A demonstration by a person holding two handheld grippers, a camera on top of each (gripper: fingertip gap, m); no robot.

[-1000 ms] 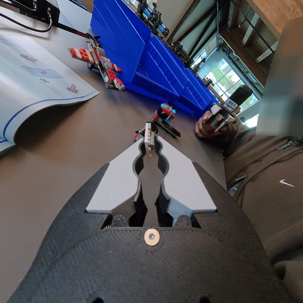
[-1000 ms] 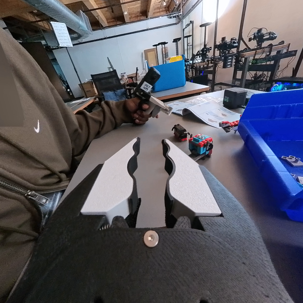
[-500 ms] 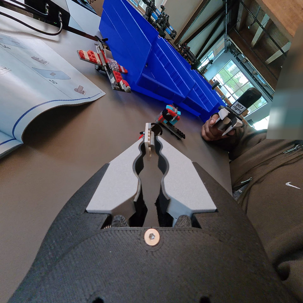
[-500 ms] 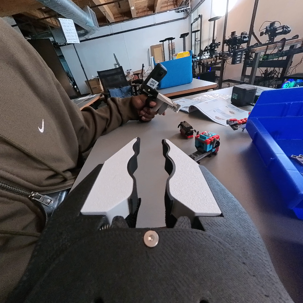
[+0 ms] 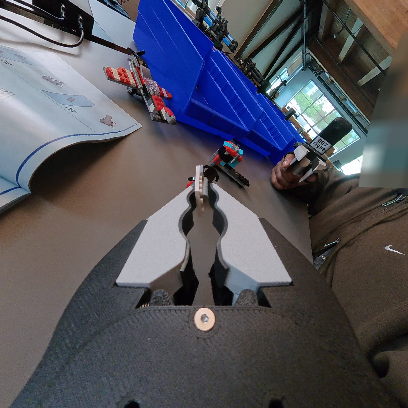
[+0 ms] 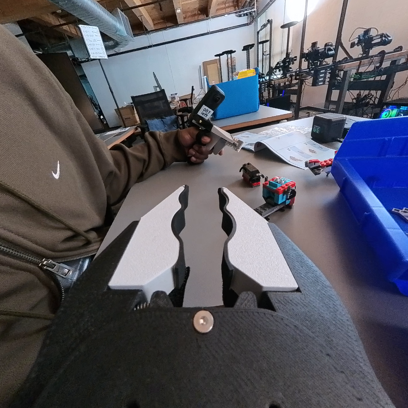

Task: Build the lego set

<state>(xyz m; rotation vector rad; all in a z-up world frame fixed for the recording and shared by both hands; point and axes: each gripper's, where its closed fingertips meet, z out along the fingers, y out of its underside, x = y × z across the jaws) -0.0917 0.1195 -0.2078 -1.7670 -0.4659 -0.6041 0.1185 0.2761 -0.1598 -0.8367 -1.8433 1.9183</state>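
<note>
We are counting two grippers, each held in one of a person's hands. The left gripper is clamping a small stack of brick plates, a beige one against a grey one, standing on edge between its fingertips with both pads pressing on it, above the grey table. The right gripper is hovering with its jaws apart and nothing between them, only bare tabletop showing through the gap.

On the table we are seeing three brick builds. A small black and red build is sitting just beyond the left gripper's tips. Just beside it is a teal and red block build riding on a dark grey strip. Farther off, a red and beige winged build is lying next to the blue bins and touching the corner of one open instruction booklet.

We are counting a row of blue bins along the table edge (at least three, though the far ones are blending together). The nearest bin is holding a couple of small grey pieces; the rest of its floor is out of view. One black box is standing behind the booklet.
</note>
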